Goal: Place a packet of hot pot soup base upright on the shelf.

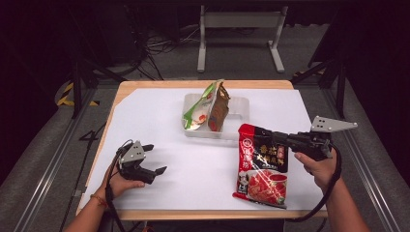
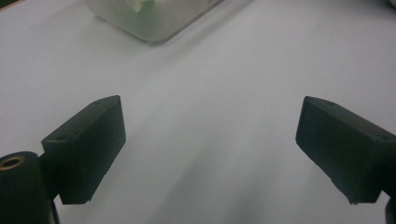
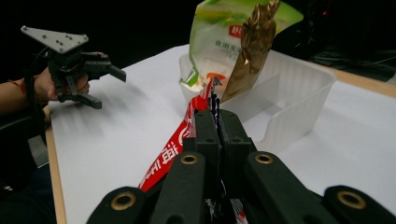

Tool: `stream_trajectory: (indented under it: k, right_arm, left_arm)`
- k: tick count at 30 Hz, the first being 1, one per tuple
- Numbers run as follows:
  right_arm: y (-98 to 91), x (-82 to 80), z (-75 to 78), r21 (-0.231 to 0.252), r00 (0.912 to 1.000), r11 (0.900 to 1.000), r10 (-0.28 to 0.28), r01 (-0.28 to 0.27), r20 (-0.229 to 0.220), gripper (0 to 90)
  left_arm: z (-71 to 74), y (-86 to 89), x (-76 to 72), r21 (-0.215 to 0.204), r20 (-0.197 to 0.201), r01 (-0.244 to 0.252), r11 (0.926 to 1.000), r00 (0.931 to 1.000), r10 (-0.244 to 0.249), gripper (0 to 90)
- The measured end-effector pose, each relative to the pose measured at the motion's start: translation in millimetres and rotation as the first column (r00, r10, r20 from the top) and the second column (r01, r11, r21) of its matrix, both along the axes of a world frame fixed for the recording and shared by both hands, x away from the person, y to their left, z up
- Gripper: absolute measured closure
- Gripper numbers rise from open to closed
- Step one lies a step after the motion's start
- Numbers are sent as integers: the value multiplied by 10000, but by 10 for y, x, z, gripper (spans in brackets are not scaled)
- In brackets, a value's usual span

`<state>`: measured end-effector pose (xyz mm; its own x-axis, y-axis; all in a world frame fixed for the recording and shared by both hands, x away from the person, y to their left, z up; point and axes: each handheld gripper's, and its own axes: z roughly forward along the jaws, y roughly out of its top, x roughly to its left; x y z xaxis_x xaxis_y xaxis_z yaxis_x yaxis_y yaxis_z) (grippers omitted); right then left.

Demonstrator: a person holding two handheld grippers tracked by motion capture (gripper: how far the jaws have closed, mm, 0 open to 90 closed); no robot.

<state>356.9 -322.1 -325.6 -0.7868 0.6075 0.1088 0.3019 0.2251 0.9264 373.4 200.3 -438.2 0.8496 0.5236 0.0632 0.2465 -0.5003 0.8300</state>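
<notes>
The right gripper (image 1: 270,135) is clamped on the top edge of the red sauce packet (image 1: 262,166), a flat, glossy plastic pouch that hangs with its bottom edge on the white table cover (image 1: 159,121), probably bound for the translucent ribbed bin (image 1: 239,113), where a green bag (image 1: 198,108) and a crinkled brown bag (image 1: 220,108) stand upright. The left gripper (image 1: 153,158) rests near the table's front left, jaws spread and holding nothing.

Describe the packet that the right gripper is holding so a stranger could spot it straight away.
On the white table, look right of the clear bin that holds two upright packets. The red packet hangs there from the right gripper, pinched at its top edge, its bottom end on the table. Unlike the green and the brown packet in the bin, it is red and black, with a picture of red food.
</notes>
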Motion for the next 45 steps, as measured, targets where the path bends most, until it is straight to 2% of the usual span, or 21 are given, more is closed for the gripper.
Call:
stream_trajectory:
  k: [8, 14, 22, 23, 29, 30, 38, 43, 45]
  right_arm:
    - [64, -110, 179, 43, 9955, 9988, -496, 494, 808, 883]
    - [104, -135, 264, -66, 9916, 9980, -618, 629, 1133, 885]
    - [131, -143, 363, -54, 9871, 9958, -897, 912, 1327, 886]
    - [139, -148, 400, -17, 9836, 9944, -1038, 1052, 1477, 886]
    - [170, -137, 487, 214, 9752, 9910, -1340, 1323, 1761, 887]
    - [189, -119, 514, 388, 9729, 9884, -1513, 1468, 1746, 887]
    - [308, -36, 593, 659, 9627, 9806, -1942, 1849, 1887, 887]
    - [468, 66, 663, 693, 9513, 9723, -2329, 2234, 2018, 887]
    - [525, 116, 687, 646, 9441, 9672, -2538, 2456, 2106, 887]
  left_arm:
    - [2, 12, 3, -145, -42, -41, 9999, 10000, 40, 92]
    - [-8, 2, 10, -92, -106, 3, 10000, 9999, -4, 93]
    - [-15, -2, 16, -147, -160, 28, 9999, 9999, -30, 92]
    - [-15, -4, 17, -151, -155, 31, 9999, 9999, -33, 92]
    - [-12, -1, 14, -145, -148, 42, 9999, 9999, -45, 93]
    - [-13, -1, 14, -152, -153, 37, 9999, 9999, -39, 93]
    - [-13, 1, 15, -146, -151, 40, 9999, 9999, -42, 93]
    - [-9, 8, 11, -171, -113, 48, 9998, 9999, -50, 93]
    - [-7, 11, 10, -184, -101, 43, 9998, 9999, -44, 93]
